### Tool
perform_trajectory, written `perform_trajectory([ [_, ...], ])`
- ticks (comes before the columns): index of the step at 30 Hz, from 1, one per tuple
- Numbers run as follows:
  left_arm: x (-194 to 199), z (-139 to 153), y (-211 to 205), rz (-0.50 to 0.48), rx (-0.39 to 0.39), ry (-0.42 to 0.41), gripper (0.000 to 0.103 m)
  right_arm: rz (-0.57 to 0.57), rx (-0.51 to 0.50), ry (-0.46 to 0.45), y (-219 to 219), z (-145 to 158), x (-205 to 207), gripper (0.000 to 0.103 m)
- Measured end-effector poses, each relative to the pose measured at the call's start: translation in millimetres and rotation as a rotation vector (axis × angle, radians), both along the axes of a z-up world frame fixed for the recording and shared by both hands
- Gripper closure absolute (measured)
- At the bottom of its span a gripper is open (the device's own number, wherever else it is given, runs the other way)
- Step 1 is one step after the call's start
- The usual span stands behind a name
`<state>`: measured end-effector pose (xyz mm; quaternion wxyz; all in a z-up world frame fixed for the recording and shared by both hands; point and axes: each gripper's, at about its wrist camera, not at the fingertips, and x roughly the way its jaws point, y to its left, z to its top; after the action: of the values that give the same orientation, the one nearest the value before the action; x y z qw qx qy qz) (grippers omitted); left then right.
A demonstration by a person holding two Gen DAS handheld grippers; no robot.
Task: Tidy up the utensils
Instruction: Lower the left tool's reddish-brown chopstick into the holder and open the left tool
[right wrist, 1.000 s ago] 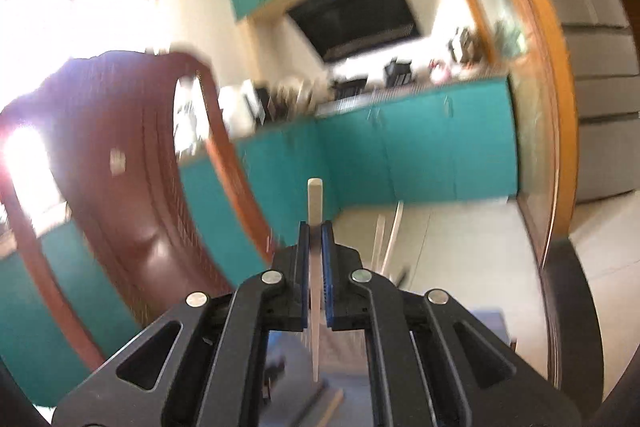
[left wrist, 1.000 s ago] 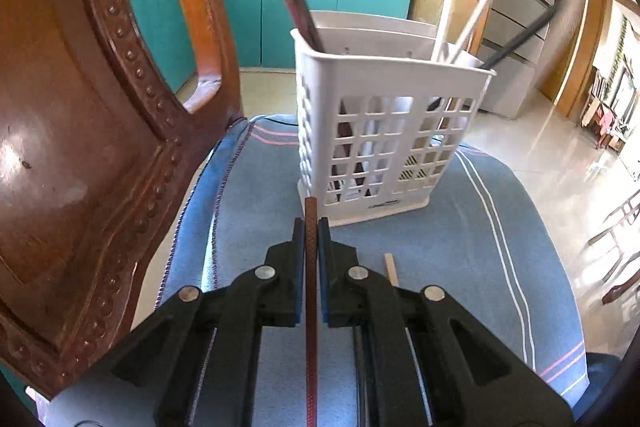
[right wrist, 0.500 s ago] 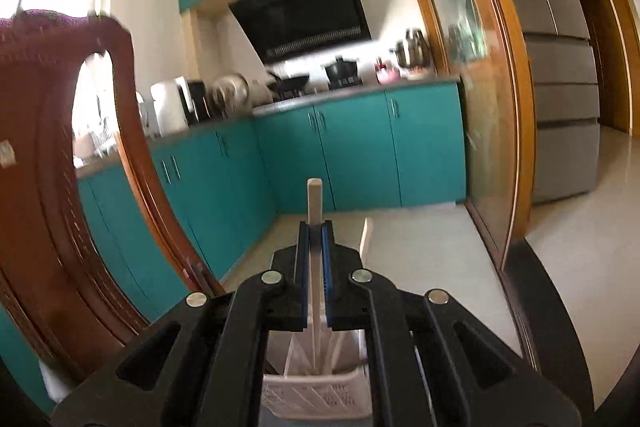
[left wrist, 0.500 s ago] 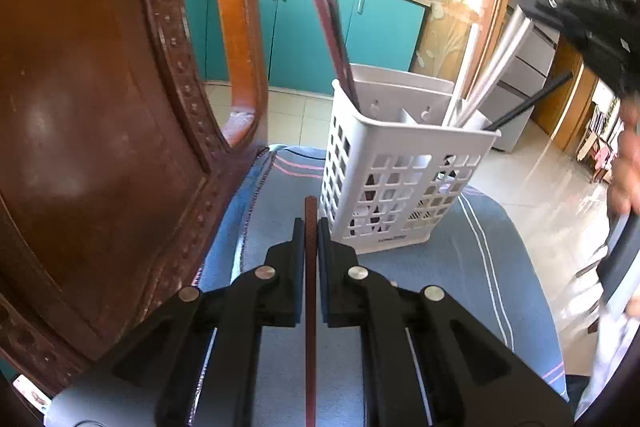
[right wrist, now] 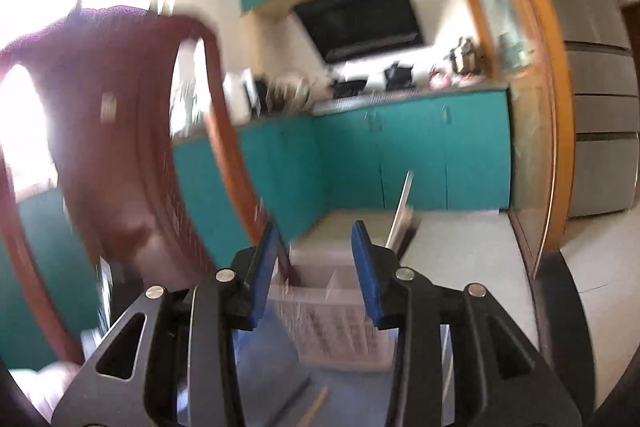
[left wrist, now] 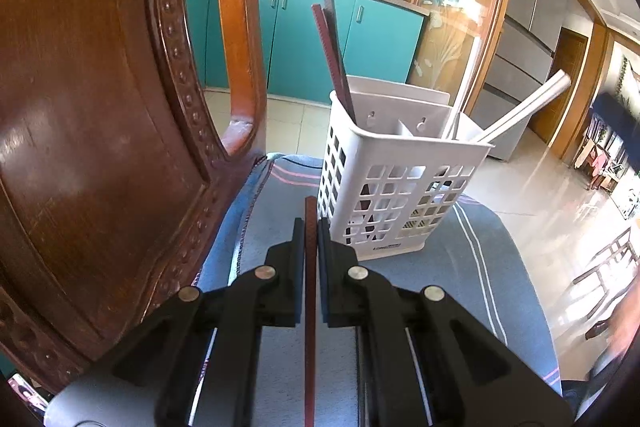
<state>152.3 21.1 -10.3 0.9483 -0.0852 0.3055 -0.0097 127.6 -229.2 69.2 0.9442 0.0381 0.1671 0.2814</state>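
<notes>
A white slotted utensil basket stands on a blue cloth on a chair seat. Dark red chopsticks lean in its left compartment and pale ones in its right. My left gripper is shut on a dark red chopstick, its tip just left of the basket's near corner. My right gripper is open and empty, above and in front of the basket, which is blurred. Loose chopsticks lie on the cloth below it.
The carved wooden chair back rises close on the left. Teal kitchen cabinets and a tiled floor lie beyond the chair. A grey refrigerator stands at the right.
My right gripper has opened and no longer holds the pale chopstick; it has pulled back from the basket. My left gripper has come closer to the basket with its red chopstick.
</notes>
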Motion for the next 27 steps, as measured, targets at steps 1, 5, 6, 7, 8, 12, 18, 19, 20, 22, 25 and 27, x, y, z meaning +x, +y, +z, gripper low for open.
perform_trajectory([
  [1,-0.9,0.7,-0.9,0.0,0.001,-0.006,0.096,0.017,-0.032,0.033,6.8,-12.0,1.2,0.065],
  [5,-8.4,9.9,0.0,0.004,-0.005,-0.047,0.096,0.053,-0.201,0.248,37.7,-75.1,27.0,0.065],
  [6,-10.9,14.7,1.2,0.003,-0.011,-0.06,0.096,0.047,-0.235,0.305,43.0,-90.6,35.0,0.065],
  [7,-16.2,25.1,4.1,0.004,-0.02,-0.087,0.096,0.039,-0.261,0.345,46.6,-102.5,38.5,0.065],
  [8,-21.7,37.3,6.1,0.005,-0.032,-0.117,0.096,0.013,-0.298,0.391,50.0,-116.5,44.7,0.065],
  [12,-42.7,89.0,10.3,-0.018,-0.082,-0.238,0.096,-0.027,-0.285,0.442,47.0,-130.4,52.5,0.065],
  [18,-61.7,161.0,7.4,0.01,-0.08,-0.452,0.096,-0.038,-0.269,0.444,44.9,-128.6,53.3,0.065],
  [19,-59.8,172.8,6.8,0.02,-0.084,-0.476,0.096,-0.037,-0.271,0.445,46.1,-127.8,55.2,0.065],
  [20,-56.4,183.7,5.9,0.028,-0.087,-0.498,0.096,-0.035,-0.273,0.446,46.4,-128.0,55.6,0.065],
  [22,-49.5,195.8,3.1,0.043,-0.08,-0.519,0.096,-0.032,-0.276,0.45,47.5,-128.7,56.7,0.065],
  [25,-29.8,208.6,-2.3,0.067,-0.053,-0.513,0.096,-0.027,-0.271,0.46,45.6,-123.4,54.1,0.065],
  [27,-16.7,212.2,-7.3,0.077,-0.024,-0.501,0.096,-0.024,-0.267,0.46,45.7,-121.2,53.7,0.065],
])
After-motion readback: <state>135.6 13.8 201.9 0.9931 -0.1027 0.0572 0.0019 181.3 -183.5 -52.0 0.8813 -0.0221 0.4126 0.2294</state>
